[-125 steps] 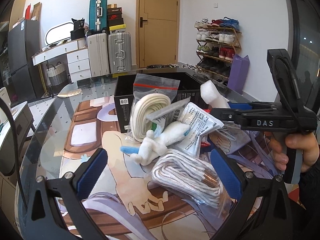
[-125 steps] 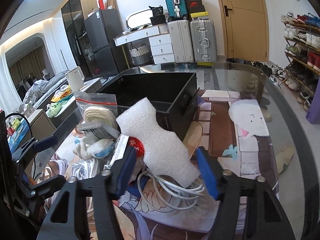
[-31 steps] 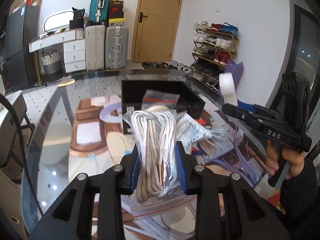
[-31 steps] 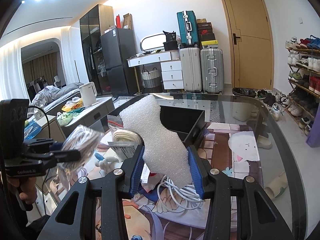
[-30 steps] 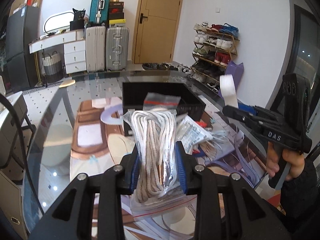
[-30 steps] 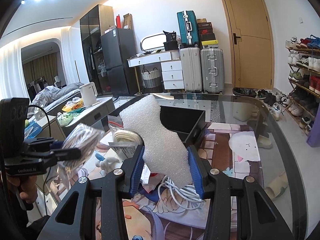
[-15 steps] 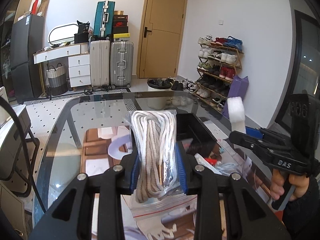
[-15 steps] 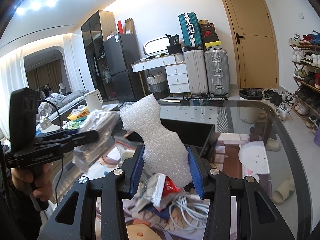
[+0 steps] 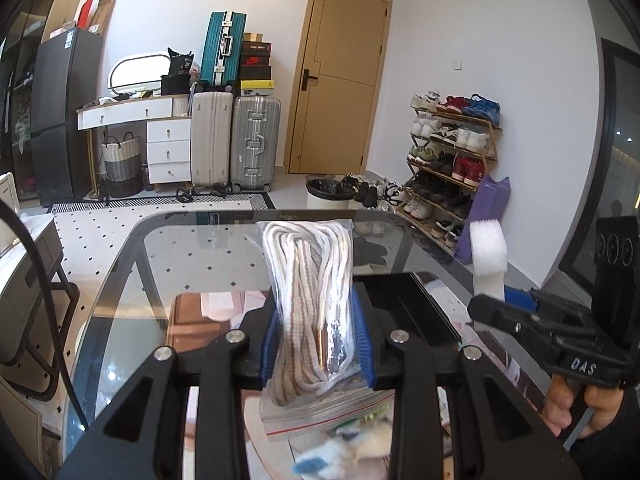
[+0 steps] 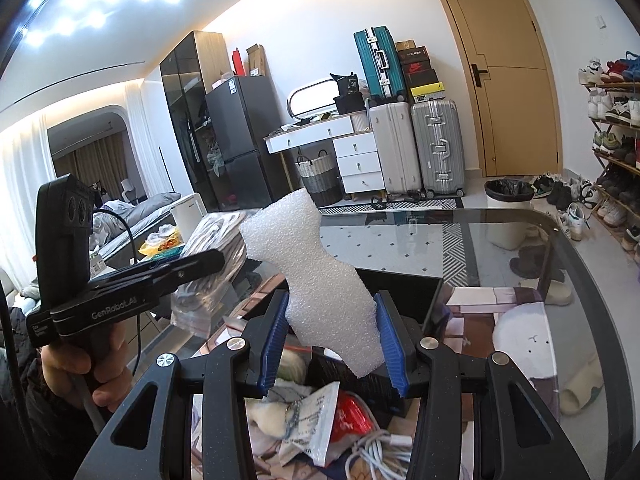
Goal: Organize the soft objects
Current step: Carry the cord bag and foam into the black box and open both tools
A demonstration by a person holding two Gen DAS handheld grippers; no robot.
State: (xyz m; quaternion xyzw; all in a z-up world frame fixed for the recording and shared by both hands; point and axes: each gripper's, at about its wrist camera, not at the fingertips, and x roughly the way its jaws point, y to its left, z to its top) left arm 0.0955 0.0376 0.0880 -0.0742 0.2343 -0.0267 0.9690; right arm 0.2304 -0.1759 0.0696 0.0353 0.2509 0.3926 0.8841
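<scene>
My left gripper (image 9: 318,344) is shut on a clear zip bag of white and brown shoelaces (image 9: 310,300), held upright above the glass table (image 9: 132,292). My right gripper (image 10: 332,344) is shut on a white foam piece (image 10: 320,276), also lifted. Each gripper shows in the other's view: the right one (image 9: 496,308) at the right with the foam piece (image 9: 486,258) sticking up, the left one (image 10: 200,264) at the left with the bag (image 10: 212,264). The black box (image 10: 400,284) lies open just beyond both. A white plush toy (image 9: 352,452) lies blurred below the left gripper.
Under the right gripper lies a pile: a packet (image 10: 316,416), a red wrapper (image 10: 352,416), a white cable (image 10: 372,456). A person's hand (image 10: 92,372) grips the left handle. Suitcases (image 9: 232,140), a shoe rack (image 9: 452,160) and a bin (image 9: 326,194) stand past the table.
Both grippers have risen and moved forward toward the black box with the lace bag and the foam still clamped. The pile has dropped lower in both views.
</scene>
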